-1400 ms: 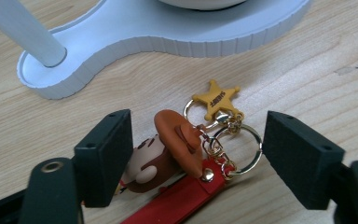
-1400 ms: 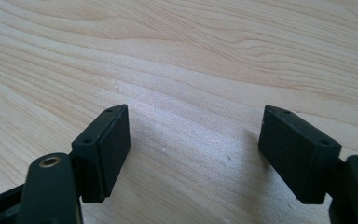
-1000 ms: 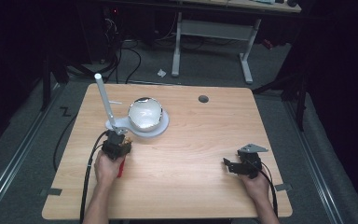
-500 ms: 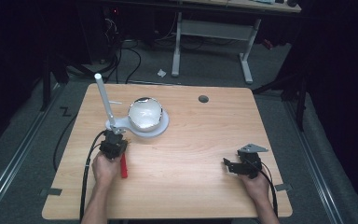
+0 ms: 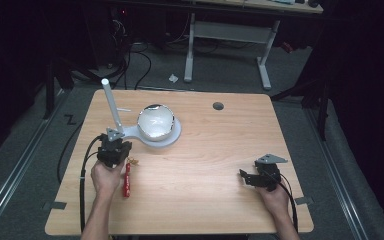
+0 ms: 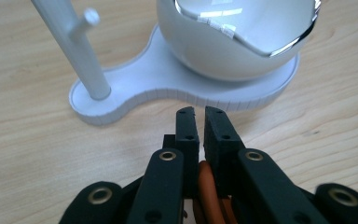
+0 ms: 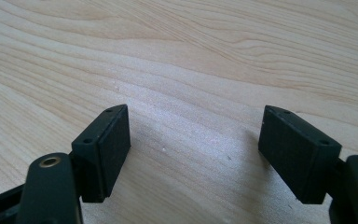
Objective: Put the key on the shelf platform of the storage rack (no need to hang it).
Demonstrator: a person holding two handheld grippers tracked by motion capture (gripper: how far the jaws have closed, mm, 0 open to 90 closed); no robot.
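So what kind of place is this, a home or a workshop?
Likely a lab or workshop, not a home: a bare wooden table on grey carpet, another height-adjustable desk frame behind it, cables across the floor, and dark surroundings.

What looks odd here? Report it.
Nothing is spilled or broken. The one oddity: the red strap trails loose on the table behind the left gripper, pinched deep between its jaws rather than at the tips.

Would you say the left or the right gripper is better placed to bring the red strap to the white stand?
Left. The left gripper is shut on the red strap, right in front of the white stand. The right gripper is open, apart on bare table.
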